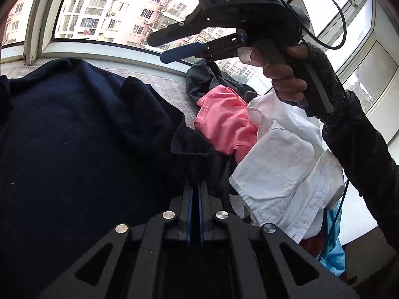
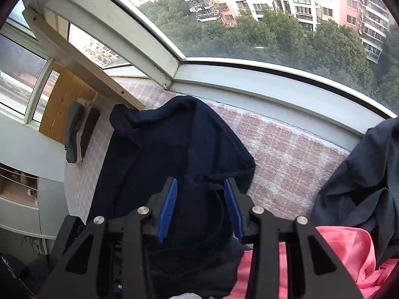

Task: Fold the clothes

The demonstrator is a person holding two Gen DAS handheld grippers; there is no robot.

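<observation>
1. Black plastic left gripper (image 1: pixel 195 186), blue-padded: jaws pressed together at the near hem of the dark navy knit garment (image 1: pixel 74 129). The pads meet with almost no gap; whether a fold of cloth is pinched between them cannot be told, since navy on black hides the seam.
2. Black plastic right gripper (image 1: pixel 159 49), blue rubber pads (image 2: pixel 169 206): jaws partly spread, nothing between them, held in the air above the navy garment by a person's hand (image 1: pixel 286 79) in a grey knit cuff.
3. Navy garment: lies spread and rumpled on the pink-and-white checked woven mat (image 2: pixel 286 164), its far edge near the white window sill (image 2: pixel 249 87).
4. Coral-pink cotton garment (image 1: pixel 224 124), white shirt (image 1: pixel 274 164) and charcoal cloth (image 1: pixel 214 79): an unfolded heap just beside the navy piece, touching its right edge.
5. Folded stack of grey and cream clothes (image 2: pixel 79 132): well apart, at the far left of the mat.
6. Risks, as judged:
   - a thin pinch at the hem may slip out when lifted, dropping the fold;
   - the right claw, if it closes near the heap, may catch pink cloth along with navy;
   - drawing the navy piece sideways may drag the heap, since they overlap;
   - the black cable (image 1: pixel 324 12) on the right gripper may snag.
</observation>
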